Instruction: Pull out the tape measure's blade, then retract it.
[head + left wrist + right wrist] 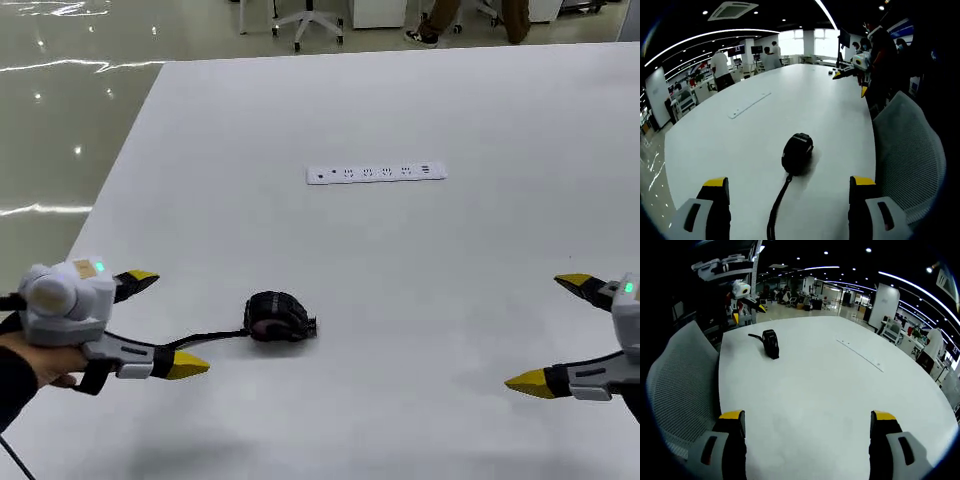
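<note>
The tape measure [279, 317] lies on the tabletop [400, 260], just ahead of the left hand-held gripper [175, 322], which is wide open and empty, like the right hand-held gripper [540, 331]. The left one should probably clamp the body squarely and avoid the strap [210, 338].

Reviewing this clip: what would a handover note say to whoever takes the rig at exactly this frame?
Grippers: the left hand-held gripper is open and empty, jaws pointing at the tape measure. The right hand-held gripper is open and empty, off to the right and well apart from it.
Things: the tape measure lies on the white table, its black strap trailing toward the left hand-held gripper. No blade is seen drawn out. A power strip lies farther back.
Done: nothing evident.
Left: hold the case, pull the blade out, then retract it.
</note>
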`<action>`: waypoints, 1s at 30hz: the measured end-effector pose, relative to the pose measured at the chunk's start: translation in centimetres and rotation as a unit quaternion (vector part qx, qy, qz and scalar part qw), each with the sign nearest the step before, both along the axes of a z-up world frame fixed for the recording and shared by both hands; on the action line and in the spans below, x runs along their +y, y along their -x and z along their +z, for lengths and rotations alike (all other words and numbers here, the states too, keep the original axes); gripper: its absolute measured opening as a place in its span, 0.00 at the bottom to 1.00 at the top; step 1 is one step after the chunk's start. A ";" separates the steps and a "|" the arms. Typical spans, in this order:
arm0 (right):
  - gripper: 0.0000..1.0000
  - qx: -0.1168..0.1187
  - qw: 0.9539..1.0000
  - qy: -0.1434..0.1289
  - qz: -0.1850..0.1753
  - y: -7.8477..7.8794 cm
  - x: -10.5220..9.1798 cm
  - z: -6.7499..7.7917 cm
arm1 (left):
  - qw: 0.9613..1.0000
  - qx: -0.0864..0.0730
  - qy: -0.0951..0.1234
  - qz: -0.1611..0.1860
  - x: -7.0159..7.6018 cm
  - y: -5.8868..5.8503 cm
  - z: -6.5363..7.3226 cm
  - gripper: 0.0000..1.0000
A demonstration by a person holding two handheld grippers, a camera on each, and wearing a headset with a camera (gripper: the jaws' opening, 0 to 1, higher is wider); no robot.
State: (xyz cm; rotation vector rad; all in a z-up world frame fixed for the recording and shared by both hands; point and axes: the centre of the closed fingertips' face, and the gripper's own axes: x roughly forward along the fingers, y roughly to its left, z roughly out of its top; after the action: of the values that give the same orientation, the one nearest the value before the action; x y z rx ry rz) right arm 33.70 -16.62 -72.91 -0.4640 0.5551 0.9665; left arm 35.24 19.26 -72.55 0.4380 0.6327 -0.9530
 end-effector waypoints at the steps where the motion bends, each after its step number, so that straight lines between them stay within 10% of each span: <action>1: 1.00 0.001 1.000 0.002 0.007 -0.3 0.6 -0.2 | 1.000 0.003 -0.014 -0.014 -0.4 -0.2 -0.3 0.96; 6: 1.00 0.011 0.998 0.006 0.055 -1.5 4.8 -1.4 | 0.992 0.021 -0.084 -0.089 -2.3 -1.3 -2.7 0.84; 24: 0.74 0.049 0.976 0.032 0.210 -4.0 18.2 -6.5 | 0.966 0.040 -0.148 -0.207 -9.3 -4.1 -7.5 0.49; 26: 0.69 0.049 0.973 0.036 0.223 -4.0 19.5 -6.9 | 0.956 0.068 -0.155 -0.240 -9.2 -2.6 -8.1 0.34; 27: 0.67 0.048 0.972 0.038 0.227 -3.9 20.0 -7.0 | 0.960 0.034 -0.163 -0.225 -9.3 -3.7 -8.1 0.33; 30: 0.56 0.053 0.969 0.042 0.238 -4.0 21.6 -7.8 | 0.961 0.042 -0.162 -0.221 -9.2 -3.6 -7.9 0.32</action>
State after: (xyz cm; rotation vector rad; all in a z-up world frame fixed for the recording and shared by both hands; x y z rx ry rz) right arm 37.68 4.98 -80.70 -0.6404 0.5941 1.4381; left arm 38.81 10.08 -80.48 0.8590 0.7911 -1.3011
